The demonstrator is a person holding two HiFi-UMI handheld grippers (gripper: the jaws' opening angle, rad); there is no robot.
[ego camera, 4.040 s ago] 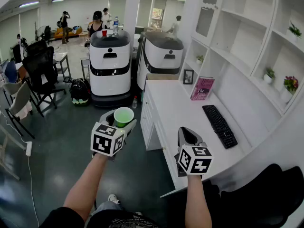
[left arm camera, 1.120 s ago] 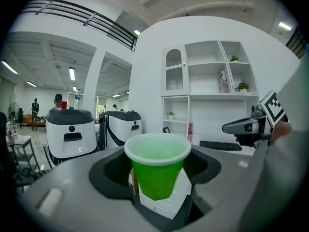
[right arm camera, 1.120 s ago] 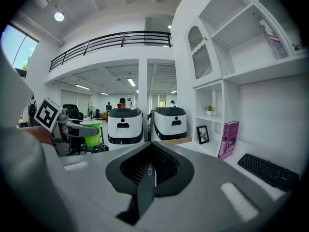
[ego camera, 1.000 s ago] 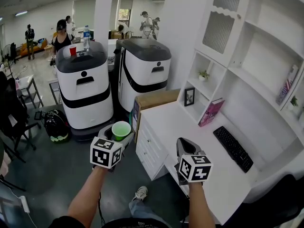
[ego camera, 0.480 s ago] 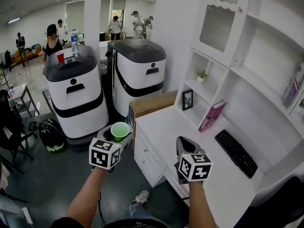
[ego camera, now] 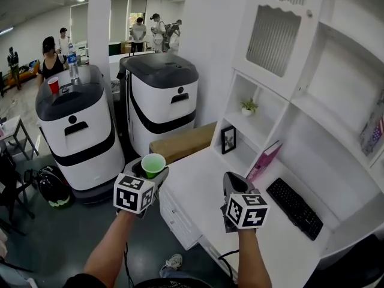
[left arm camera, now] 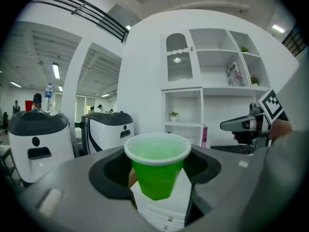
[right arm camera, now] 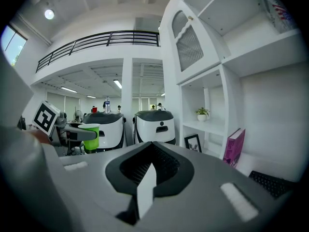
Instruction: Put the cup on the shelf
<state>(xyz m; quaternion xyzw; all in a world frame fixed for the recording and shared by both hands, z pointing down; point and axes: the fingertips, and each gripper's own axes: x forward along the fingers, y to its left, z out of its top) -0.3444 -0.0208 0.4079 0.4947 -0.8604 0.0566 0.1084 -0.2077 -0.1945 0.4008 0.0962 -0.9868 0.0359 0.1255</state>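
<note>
Left gripper (ego camera: 144, 180) jaws pinching green plastic cup (ego camera: 153, 164), upright, left of white surface (ego camera: 198, 188). Right gripper (ego camera: 237, 194) jaws pressed together, empty. Carry step; next, lift toward white shelf (ego camera: 252, 122), far right.

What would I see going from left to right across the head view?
red cup → green cup → picture frame → pink book → keyboard

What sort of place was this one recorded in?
Probably an open-plan office or robotics lab: a white desk with a keyboard, built-in shelving above it, and two big white machines parked on the floor.
</note>
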